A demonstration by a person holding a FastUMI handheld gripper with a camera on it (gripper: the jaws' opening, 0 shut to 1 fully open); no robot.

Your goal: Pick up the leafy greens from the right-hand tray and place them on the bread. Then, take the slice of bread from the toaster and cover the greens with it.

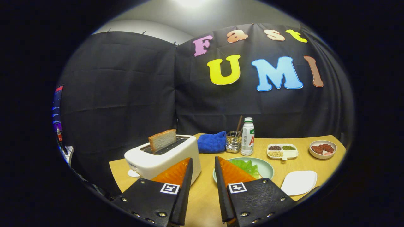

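We see a wooden table (202,201), smooth and pale, running out beneath and beyond our tongs (203,165). They hang released, the two fingers spread well apart with bare tabletop between them, touching nothing. Beyond the left finger stands a glossy white toaster (151,160), boxy with rounded corners, its slots running away from us toward the right. A slice of bread (162,139) stands upright in the nearer slot, its long axis along the slot, its porous crumb face turned to us. Just beyond the right finger sits a round pale green plate (266,168) holding the leafy greens (247,166), ruffled and lying flat. Right of that finger rests a white rounded-square tray (299,182). Farther off lie a fuzzy blue cloth (212,142), a white bottle (247,136), a wire holder (234,141), a divided dish (282,151) and a small bowl (323,149).
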